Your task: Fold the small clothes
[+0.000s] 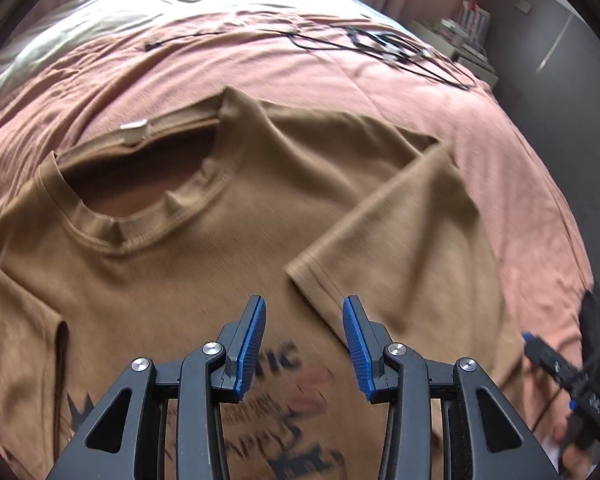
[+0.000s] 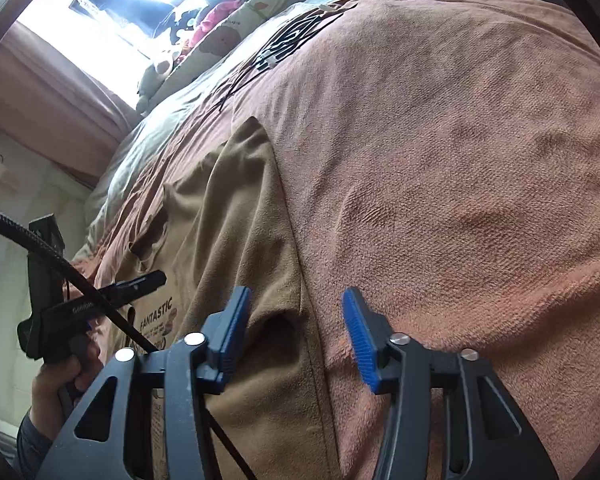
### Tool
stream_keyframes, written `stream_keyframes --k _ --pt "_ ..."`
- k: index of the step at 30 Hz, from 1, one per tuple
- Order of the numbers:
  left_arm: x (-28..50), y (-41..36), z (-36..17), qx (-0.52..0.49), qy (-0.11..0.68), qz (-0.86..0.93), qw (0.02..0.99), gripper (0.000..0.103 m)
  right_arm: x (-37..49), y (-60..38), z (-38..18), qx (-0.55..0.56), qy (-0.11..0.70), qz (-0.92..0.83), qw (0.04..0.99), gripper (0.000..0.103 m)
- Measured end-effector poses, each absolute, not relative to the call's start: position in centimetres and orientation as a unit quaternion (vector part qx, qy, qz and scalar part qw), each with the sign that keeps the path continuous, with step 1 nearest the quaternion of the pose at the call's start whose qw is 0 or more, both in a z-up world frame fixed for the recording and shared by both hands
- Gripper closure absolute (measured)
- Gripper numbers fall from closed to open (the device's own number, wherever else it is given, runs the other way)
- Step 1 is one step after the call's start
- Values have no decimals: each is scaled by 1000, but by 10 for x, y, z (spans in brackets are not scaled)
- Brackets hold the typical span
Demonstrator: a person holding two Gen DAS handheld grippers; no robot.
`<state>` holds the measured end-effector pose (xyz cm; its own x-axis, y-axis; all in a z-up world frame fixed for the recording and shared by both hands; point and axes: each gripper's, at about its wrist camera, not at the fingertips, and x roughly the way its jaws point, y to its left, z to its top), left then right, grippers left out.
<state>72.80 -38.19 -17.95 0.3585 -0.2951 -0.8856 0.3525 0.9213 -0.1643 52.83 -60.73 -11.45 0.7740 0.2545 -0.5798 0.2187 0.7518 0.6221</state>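
**Brown T-shirt spread on a bed, both tongs open**

Brown cotton T-shirt [image 1: 188, 280] lies flat, printed front up, on the pink bedspread [image 1: 440, 92]. One sleeve [image 1: 400, 232] is folded inward across the chest. The left tongs [image 1: 304, 346] hover above the print, jaws apart, holding nothing. The right tongs [image 2: 296, 340] straddle the shirt's side edge, likewise apart and empty. Bare bedspread extends beyond that edge; black cables [image 1: 384, 48] lie well apart, past the collar.

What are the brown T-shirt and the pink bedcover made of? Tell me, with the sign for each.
Brown T-shirt: looks like matte cotton jersey; soft folds, ribbed collar, stitched sleeve hem.
Pink bedcover: seems terry-like or waffle-woven cloth, matte; a nubby, ridged surface shows up close. Exact fibres cannot be told.
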Motion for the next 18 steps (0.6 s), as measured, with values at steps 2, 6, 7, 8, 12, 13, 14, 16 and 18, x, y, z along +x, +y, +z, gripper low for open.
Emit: stream_keyframes --k 2,6,7,8,12,13,14,16,18 --pt "738 -379 -185 19 528 -193 827 61 532 -603 -113 344 336 11 877 60" --pt "748 -383 -194 19 524 -210 826 61 540 -596 -117 327 350 6 877 77" --pt "747 -386 -196 28 521 -208 827 61 541 -595 -119 326 353 0 877 83" --pt "747 -390 -198 40 518 -205 829 61 540 -596 -121 327 353 -4 877 87" --pt "743 -397 -200 54 501 -216 836 77 537 -599 -121 335 352 -9 874 93" --pt "741 -399 -201 58 502 -224 833 88 536 -599 -121 336 352 -9 874 94" --pt "741 -401 -200 65 503 -226 831 97 536 -599 -121 336 352 -10 874 94" --pt "738 -402 -195 79 497 -220 836 99 534 -597 -119 333 352 -12 875 94" --pt "740 -399 -191 82 492 -208 841 99 534 -595 -118 332 353 -14 875 94"
